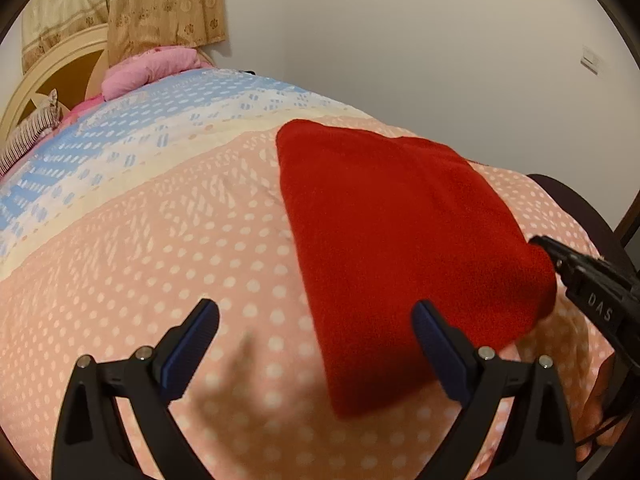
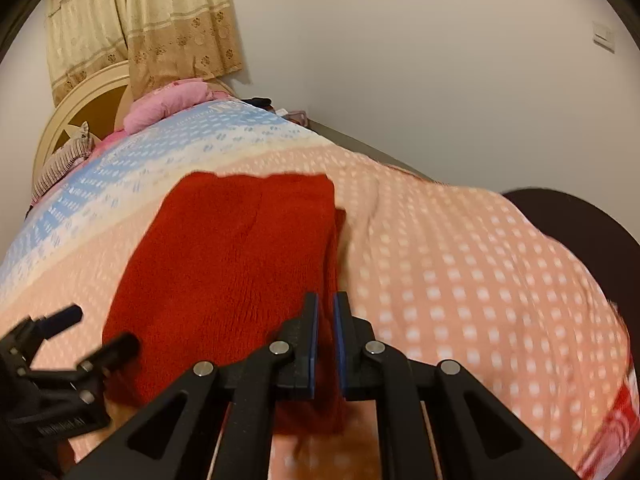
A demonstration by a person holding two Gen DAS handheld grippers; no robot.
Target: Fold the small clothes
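While clamped on the near right edge of the red garment [image 2: 224,264] lying on the bed [image 2: 460,264], right gripper [image 2: 325,340] presumably steadying a fold; left gripper [image 1: 316,344] spread wide, empty.

Left gripper [image 1: 316,334] wide – right gripper [image 2: 326,308] clamped (angled down).

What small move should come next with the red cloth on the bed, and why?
Probably the right tongs should carry the pinched edge of the red cloth across it to make another fold. They are shut on its edge, while the left tongs stand open, holding nothing, just off the cloth above the dotted bedspread.
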